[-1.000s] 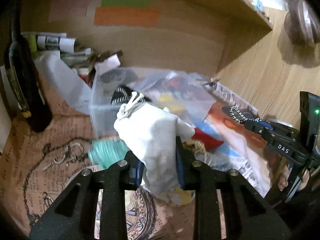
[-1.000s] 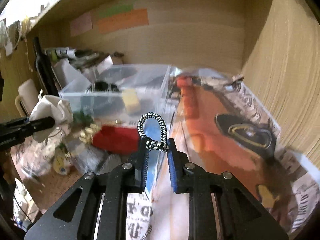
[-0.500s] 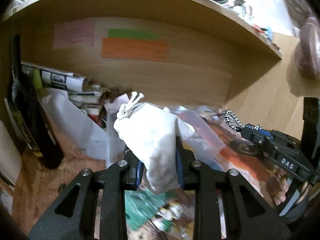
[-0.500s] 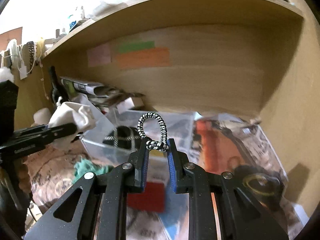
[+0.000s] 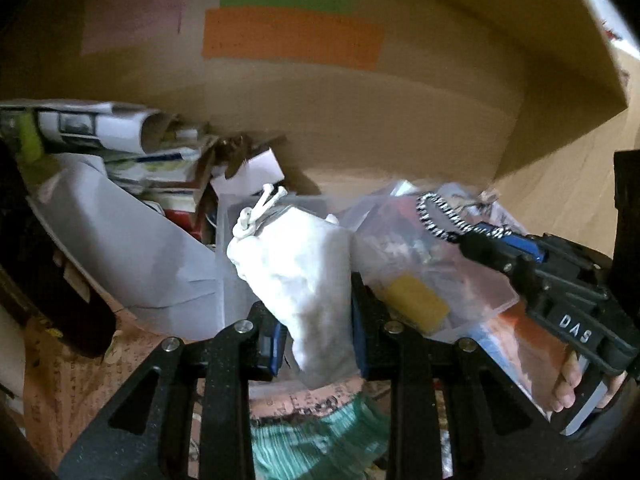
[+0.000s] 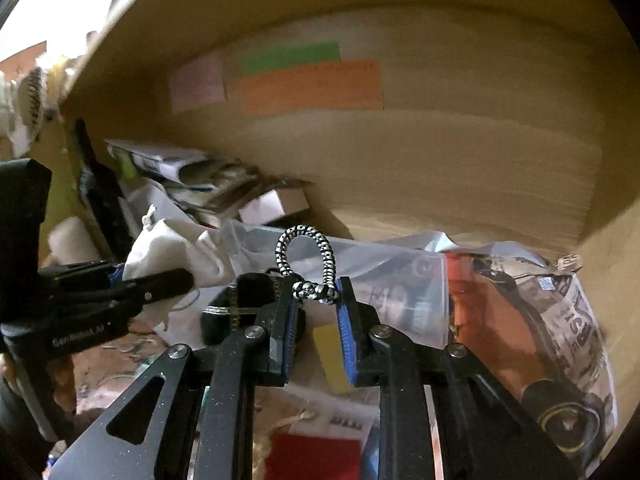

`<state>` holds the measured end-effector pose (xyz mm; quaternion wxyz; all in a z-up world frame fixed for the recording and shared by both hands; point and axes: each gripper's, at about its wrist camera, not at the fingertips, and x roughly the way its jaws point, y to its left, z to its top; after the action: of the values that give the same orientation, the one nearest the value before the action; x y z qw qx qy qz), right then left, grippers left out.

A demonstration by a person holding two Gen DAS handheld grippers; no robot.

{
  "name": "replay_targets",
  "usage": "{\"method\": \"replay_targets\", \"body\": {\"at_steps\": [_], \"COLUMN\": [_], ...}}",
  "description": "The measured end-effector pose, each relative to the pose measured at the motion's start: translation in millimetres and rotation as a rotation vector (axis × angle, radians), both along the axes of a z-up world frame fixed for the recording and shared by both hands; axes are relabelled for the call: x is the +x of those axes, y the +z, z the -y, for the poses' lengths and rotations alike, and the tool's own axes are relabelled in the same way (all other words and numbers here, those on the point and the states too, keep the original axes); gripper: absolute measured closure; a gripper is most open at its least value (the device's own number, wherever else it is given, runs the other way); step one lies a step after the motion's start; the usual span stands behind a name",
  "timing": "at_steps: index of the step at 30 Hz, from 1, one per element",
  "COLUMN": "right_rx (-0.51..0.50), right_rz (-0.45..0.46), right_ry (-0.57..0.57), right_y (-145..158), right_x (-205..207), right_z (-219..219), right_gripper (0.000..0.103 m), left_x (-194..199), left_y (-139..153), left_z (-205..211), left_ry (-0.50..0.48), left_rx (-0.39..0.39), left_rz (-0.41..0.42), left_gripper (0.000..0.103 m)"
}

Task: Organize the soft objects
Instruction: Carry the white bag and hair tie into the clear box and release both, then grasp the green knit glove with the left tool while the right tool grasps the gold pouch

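The left gripper [image 5: 316, 344] clamps the white pouch [image 5: 300, 264]; the right gripper [image 6: 316, 312] pinches the braided loop [image 6: 306, 260] — both held above the clear bin [image 6: 400, 280], which lies just ahead and below.

A white cloth pouch [image 5: 304, 280] has a white knotted cord. The loop of cord [image 6: 306, 264] is black-and-white speckled. On the far wooden wall hang a pink note [image 6: 196, 84], a green strip [image 6: 292, 56] and an orange strip [image 6: 316, 86]. A yellow block [image 5: 418, 306] lies in the clear plastic box [image 6: 400, 280].
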<state>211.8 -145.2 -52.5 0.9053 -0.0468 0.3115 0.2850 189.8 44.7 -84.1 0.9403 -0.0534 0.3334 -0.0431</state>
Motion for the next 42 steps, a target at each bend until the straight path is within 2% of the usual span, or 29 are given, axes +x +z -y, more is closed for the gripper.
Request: {"method": "replay_targets", "body": {"at_steps": [8,11,12,15,17,19,20,23,26,27,29,30,37,42], "right_rx": [-0.068,-0.08,-0.085,-0.09,-0.087,-0.074,-0.063,-0.035,-0.025,-0.023,-0.014,-0.01,-0.025,-0.045], "right_rz": [-0.147,-0.153,-0.152,-0.14,-0.124,-0.111,-0.11,-0.111,-0.077,-0.062,-0.028,-0.018,-0.023,-0.091], "right_ry": [0.054,0.054,0.053,0.05,0.039,0.026,0.022,0.004,-0.009,-0.007,-0.003,0.001,0.028,0.051], "right_y": [-39.0,-42.9,-42.8,-40.5,-37.4,-34.6,-32.6,-25.0,-13.2,-9.4,-2.5,-0.9,-7.3,-29.0], "right_x": [22.7,22.8,21.8,19.6,18.0,19.2,19.0,18.1,7.4,2.5,-9.6,-13.9,-41.7,-52.4], "right_z": [-16.4,-17.0,-16.7,-16.2,-14.6,-12.6,-9.8,-2.2,4.8,7.5,13.2,14.6,21.4,23.2], "right_gripper": [0.083,0.083,0.083,0.067,0.048,0.038,0.034,0.034,0.032,0.03,0.019,0.018,0.018,0.017], "left_x": [25.6,26.9,27.1,23.9,20.4,13.5,10.8,-1.8,-19.0,-24.0,-35.4,-41.1,-59.9,-63.7], "left_y": [-17.2,-17.8,-17.6,-13.7,-10.9,-5.4,-3.2,8.1,20.2,22.3,26.2,26.5,8.0,-18.9], "left_z": [8.0,11.9,11.1,11.3,11.2,9.0,7.6,2.0,-3.0,-4.2,-6.9,-8.1,-11.6,-10.2], "left_ry": [-0.03,-0.032,-0.033,-0.031,-0.031,-0.03,-0.029,-0.024,-0.011,-0.007,0.001,0.002,-0.008,-0.007], "left_rx": [-0.001,0.018,0.018,0.019,0.022,0.021,0.015,-0.011,-0.01,-0.007,-0.002,-0.001,-0.008,0.001], "left_rz": [-0.082,-0.09,-0.09,-0.081,-0.074,-0.061,-0.055,-0.027,0.015,0.022,0.038,0.04,-0.026,-0.11], "left_gripper": [0.075,0.067,0.061,0.051,0.045,0.033,0.031,0.027,0.017,0.013,0.007,0.004,0.002,0.002]}}
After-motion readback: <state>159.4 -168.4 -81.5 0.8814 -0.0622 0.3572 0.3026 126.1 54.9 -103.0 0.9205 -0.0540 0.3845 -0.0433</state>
